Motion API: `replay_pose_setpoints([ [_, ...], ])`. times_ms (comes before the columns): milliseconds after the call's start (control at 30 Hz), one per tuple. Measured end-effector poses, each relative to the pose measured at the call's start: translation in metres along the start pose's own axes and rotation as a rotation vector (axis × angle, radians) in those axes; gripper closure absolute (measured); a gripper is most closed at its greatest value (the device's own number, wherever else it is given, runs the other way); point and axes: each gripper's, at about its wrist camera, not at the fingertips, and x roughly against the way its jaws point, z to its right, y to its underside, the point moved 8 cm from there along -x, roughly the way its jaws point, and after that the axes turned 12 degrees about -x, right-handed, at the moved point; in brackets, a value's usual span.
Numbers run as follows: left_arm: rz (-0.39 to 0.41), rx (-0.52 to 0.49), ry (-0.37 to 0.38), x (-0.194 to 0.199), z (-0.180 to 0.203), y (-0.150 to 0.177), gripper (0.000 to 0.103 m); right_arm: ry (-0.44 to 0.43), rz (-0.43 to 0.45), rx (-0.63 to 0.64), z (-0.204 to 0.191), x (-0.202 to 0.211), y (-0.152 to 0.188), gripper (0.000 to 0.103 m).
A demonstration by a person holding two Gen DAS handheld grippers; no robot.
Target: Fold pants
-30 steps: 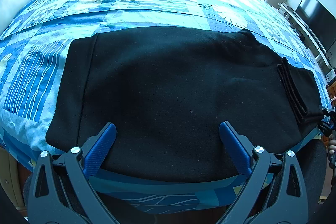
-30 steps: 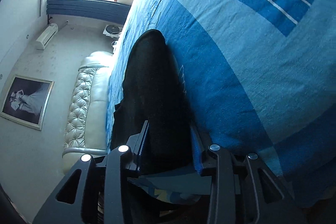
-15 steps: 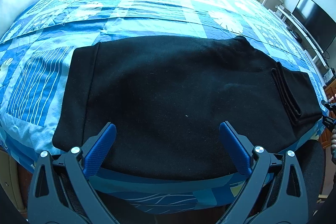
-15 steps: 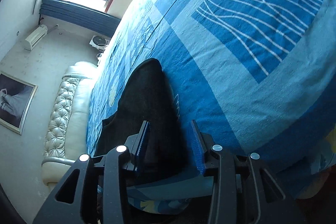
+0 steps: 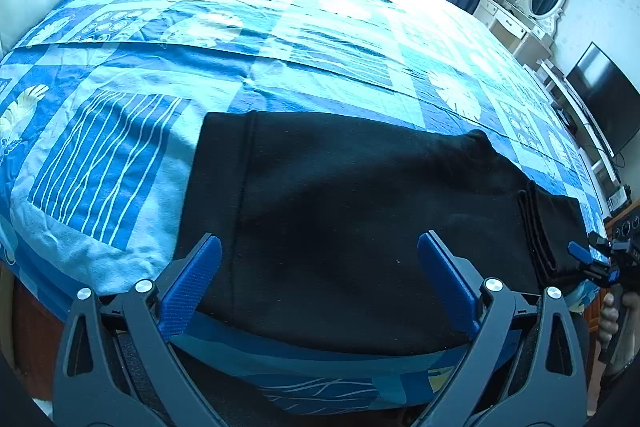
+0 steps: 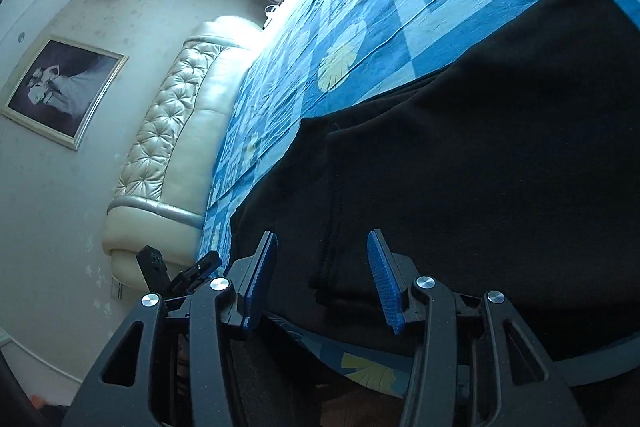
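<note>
Black pants point(image 5: 360, 227) lie flat on the blue patterned bed cover point(image 5: 280, 47), waistband at the left, leg ends folded over at the right point(image 5: 552, 231). My left gripper point(image 5: 318, 259) is open, its blue pads above the near edge of the pants. My right gripper point(image 6: 322, 259) is open at the folded leg end point(image 6: 460, 167), its pads either side of the cloth edge and apart from it. It also shows in the left wrist view point(image 5: 600, 263) at the far right.
A padded cream headboard point(image 6: 176, 131) runs along the bed's far side. A white dresser with an oval mirror point(image 5: 536, 3) and a TV point(image 5: 604, 95) stand to the right. A framed picture point(image 6: 60, 87) hangs on the wall.
My right gripper has opened and let go of the folded leg end, and its view has swung round across the pants. My left gripper has drawn back and shifted left.
</note>
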Motion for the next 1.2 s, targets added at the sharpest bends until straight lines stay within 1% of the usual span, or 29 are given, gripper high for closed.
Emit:
replay_pose_setpoints([
  [133, -0.002, 0.064, -0.004, 0.003, -0.027, 0.002, 0.005, -0.037, -0.082, -0.012, -0.008, -0.029, 0.014, 0.055],
  [200, -0.003, 0.097, 0.005, 0.003, -0.039, 0.003, 0.005, -0.002, -0.117, -0.012, -0.003, -0.039, 0.021, 0.055],
  [233, -0.004, 0.114, 0.011, 0.003, -0.045, 0.003, 0.005, 0.018, -0.121, -0.003, -0.003, -0.041, 0.024, 0.055],
  [267, -0.003, 0.131, 0.017, 0.002, -0.051, 0.004, 0.005, 0.021, -0.119, 0.007, -0.003, -0.042, 0.025, 0.055],
  [333, -0.007, 0.167, 0.037, 0.000, -0.060, 0.005, 0.005, 0.012, -0.120, 0.015, -0.005, -0.038, 0.026, 0.054],
  [367, -0.012, 0.186, 0.049, -0.002, -0.065, 0.006, 0.005, 0.000, -0.117, 0.014, -0.007, -0.035, 0.026, 0.052],
  [433, -0.028, 0.226, 0.090, -0.007, -0.074, 0.010, 0.005, -0.021, -0.101, 0.012, -0.010, -0.030, 0.024, 0.047],
  [533, -0.056, 0.271, 0.151, -0.017, -0.085, 0.014, 0.005, -0.010, -0.087, 0.026, -0.012, -0.025, 0.025, 0.046],
  [633, -0.082, 0.307, 0.252, -0.031, -0.092, 0.018, 0.005, 0.006, -0.077, 0.042, -0.010, -0.018, 0.030, 0.046],
  [800, -0.069, 0.347, 0.377, -0.041, -0.097, 0.012, 0.005, 0.028, -0.077, 0.039, -0.009, -0.019, 0.035, 0.044],
  [933, -0.088, 0.317, 0.433, -0.048, -0.089, 0.005, 0.005, 0.035, -0.075, 0.035, -0.013, -0.023, 0.036, 0.042],
  [1000, -0.098, 0.294, 0.477, -0.052, -0.079, 0.001, 0.005, 0.038, -0.078, 0.039, -0.016, -0.024, 0.037, 0.042],
  [1100, -0.118, 0.265, 0.517, -0.060, -0.063, -0.005, 0.010, 0.039, -0.080, 0.043, -0.019, -0.025, 0.039, 0.042],
  [1133, -0.123, 0.254, 0.529, -0.063, -0.057, -0.007, 0.013, 0.039, -0.081, 0.046, -0.021, -0.026, 0.040, 0.042],
  [1167, -0.128, 0.245, 0.541, -0.065, -0.051, -0.008, 0.024, 0.044, -0.080, 0.053, -0.022, -0.026, 0.041, 0.042],
  [1200, -0.138, 0.242, 0.550, -0.068, -0.046, -0.009, 0.030, 0.054, -0.076, 0.061, -0.022, -0.025, 0.041, 0.042],
])
